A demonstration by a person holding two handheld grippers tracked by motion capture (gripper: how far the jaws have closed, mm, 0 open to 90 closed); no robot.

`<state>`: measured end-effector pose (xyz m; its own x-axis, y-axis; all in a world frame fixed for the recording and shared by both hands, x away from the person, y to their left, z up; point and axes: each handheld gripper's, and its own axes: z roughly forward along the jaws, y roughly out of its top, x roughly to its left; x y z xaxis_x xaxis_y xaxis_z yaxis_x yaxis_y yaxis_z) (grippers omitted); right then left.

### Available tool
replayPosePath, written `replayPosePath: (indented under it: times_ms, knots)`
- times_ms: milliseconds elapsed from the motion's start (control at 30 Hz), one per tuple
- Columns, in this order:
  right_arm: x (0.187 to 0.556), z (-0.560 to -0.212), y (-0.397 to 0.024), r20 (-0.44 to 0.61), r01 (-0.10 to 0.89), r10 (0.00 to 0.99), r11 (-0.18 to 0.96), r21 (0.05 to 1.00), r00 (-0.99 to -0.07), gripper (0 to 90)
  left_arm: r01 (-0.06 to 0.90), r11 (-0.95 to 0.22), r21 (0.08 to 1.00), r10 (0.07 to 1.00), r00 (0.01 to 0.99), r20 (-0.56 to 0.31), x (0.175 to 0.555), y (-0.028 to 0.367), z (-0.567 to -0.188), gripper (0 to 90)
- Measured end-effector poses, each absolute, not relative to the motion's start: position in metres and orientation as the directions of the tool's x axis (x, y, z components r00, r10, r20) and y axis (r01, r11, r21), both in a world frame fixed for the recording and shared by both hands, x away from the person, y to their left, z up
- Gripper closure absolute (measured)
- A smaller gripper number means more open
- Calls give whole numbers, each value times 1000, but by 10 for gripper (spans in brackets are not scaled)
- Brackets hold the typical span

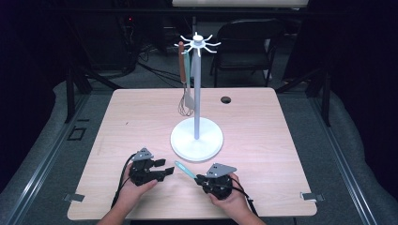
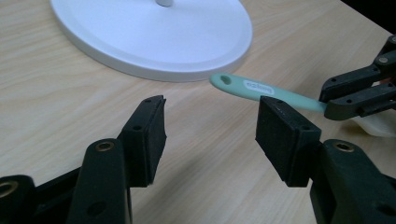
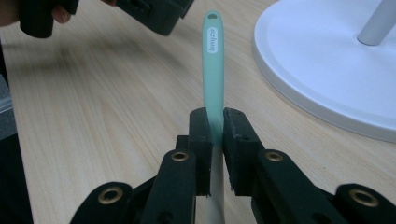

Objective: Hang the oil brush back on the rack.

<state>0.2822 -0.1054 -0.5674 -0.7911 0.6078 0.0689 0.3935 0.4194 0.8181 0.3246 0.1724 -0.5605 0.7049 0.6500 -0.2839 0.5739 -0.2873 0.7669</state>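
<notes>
Item held: slim mint-green plastic utensil handle with a hanging eyelet and white label (image 3: pixel 213 60), pinched between the black pads of my right gripper (image 3: pixel 215 126). In the high view the handle (image 1: pixel 185 169) juts from that gripper toward the stand, just above the table and near the base rim without touching it.

Right gripper (image 1: pixel 202 178): clenched on the handle low down, well back from the eyelet; its pale working end passes under the jaws and is hard to make out.

Left gripper (image 2: pixel 210 135): released, jaws standing wide with nothing between the pads (image 2: pixel 152 135); it sits on the table just beside the handle's free end (image 1: pixel 159 169).

Stand: white metal utensil tree with a round disc base (image 1: pixel 196 139), slim pole and a crown of radial hooks (image 1: pixel 198 43); a wooden-handled wire whisk (image 1: pixel 184 89) and another pale utensil hang on its left side.

Table: light wood-grain top (image 1: pixel 263 136).

Risk, pivot: I grip at one narrow spot, so the long free handle could swing in the pads if I lift quickly.

Risk, collision: the eyelet end lies close to the base rim and to my open left jaws; a careless sweep could knock either.

Risk, hooking: I judge the eyelet small against the thin hooks; a tilted approach could miss and drop the utensil.

Risk, neighbours: crowding the left-side hooks could set the whisk swinging or dislodge it.
</notes>
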Motion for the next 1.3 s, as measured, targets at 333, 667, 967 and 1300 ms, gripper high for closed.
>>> replayPosePath:
  times_ms: [333,667,967,1300]
  knots:
    - [280,-564,-100,81,378,588,403,834,-805,820,576,-309,757,570,749,-338,320,151,-564,396]
    - [281,-568,-97,84,383,582,412,827,-809,818,582,-268,768,554,745,-372,320,146,-559,437]
    - [283,-568,-101,110,401,588,392,828,-802,789,597,-225,770,567,723,-394,323,142,-557,496]
    - [282,-573,-113,156,462,580,428,777,-800,732,593,-232,771,577,722,-382,323,140,-558,509]
